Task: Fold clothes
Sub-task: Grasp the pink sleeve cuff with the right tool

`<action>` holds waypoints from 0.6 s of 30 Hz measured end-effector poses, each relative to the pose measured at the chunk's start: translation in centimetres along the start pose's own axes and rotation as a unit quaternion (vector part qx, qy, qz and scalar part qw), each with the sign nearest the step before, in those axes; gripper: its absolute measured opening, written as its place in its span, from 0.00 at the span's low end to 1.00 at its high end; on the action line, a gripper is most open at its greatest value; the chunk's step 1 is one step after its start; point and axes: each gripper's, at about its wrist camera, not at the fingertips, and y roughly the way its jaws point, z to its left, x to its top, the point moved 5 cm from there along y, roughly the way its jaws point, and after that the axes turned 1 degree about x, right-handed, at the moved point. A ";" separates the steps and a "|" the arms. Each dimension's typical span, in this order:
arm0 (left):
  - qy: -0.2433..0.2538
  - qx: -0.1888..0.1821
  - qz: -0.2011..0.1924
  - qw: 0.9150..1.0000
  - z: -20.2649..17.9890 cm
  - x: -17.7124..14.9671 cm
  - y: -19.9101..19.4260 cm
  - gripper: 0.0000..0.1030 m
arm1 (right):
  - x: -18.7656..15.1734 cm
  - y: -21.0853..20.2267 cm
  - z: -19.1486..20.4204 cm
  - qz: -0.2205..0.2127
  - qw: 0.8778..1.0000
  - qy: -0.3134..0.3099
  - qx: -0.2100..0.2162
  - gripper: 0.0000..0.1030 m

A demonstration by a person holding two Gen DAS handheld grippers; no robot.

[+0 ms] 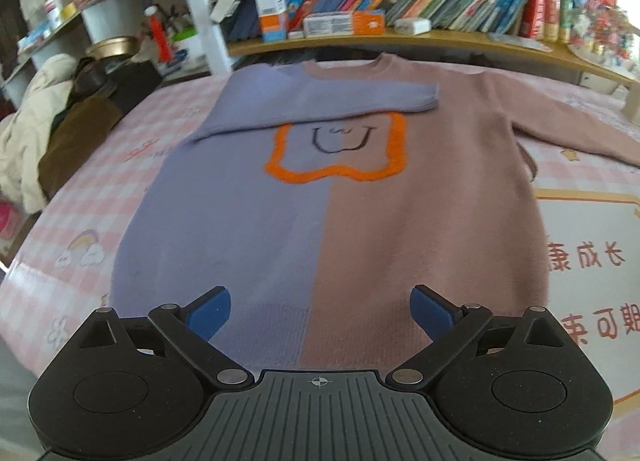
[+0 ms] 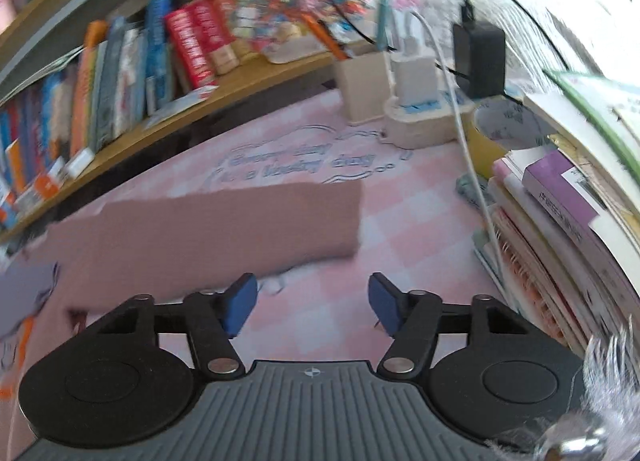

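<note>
A sweater, purple on its left half and dusty pink on its right, lies flat on the pink checked bedcover. An orange outline with a drawn face sits on its chest. Its purple sleeve is folded across the chest; the pink sleeve stretches out to the right. My left gripper hangs open over the sweater's hem, with nothing between its blue pads. In the blurred right wrist view, my right gripper is open and empty over the bedcover, just short of the pink sleeve and its cuff.
A wooden shelf of books runs along the bed's far side. Piled clothes lie at the left. In the right wrist view, stacked books, a power strip with chargers and a white cable crowd the right.
</note>
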 end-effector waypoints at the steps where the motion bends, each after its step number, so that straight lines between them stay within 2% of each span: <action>1: -0.001 0.004 0.003 1.000 0.0 0.0 0.0 0.95 | 0.2 0.4 -0.4 0.002 1.000 0.009 0.002 0.56; 7: -0.006 0.025 0.015 1.000 0.3 -0.2 -0.3 0.95 | 1.2 2.2 -1.0 -0.007 1.000 0.025 0.012 0.51; 14: -0.005 0.036 0.020 0.999 0.2 0.0 -0.4 0.95 | 1.0 3.4 0.8 0.005 0.995 0.057 0.079 0.50; 18: -0.001 0.039 0.020 0.999 0.0 0.1 -0.5 0.95 | 1.3 4.1 1.3 0.004 0.994 0.066 0.092 0.50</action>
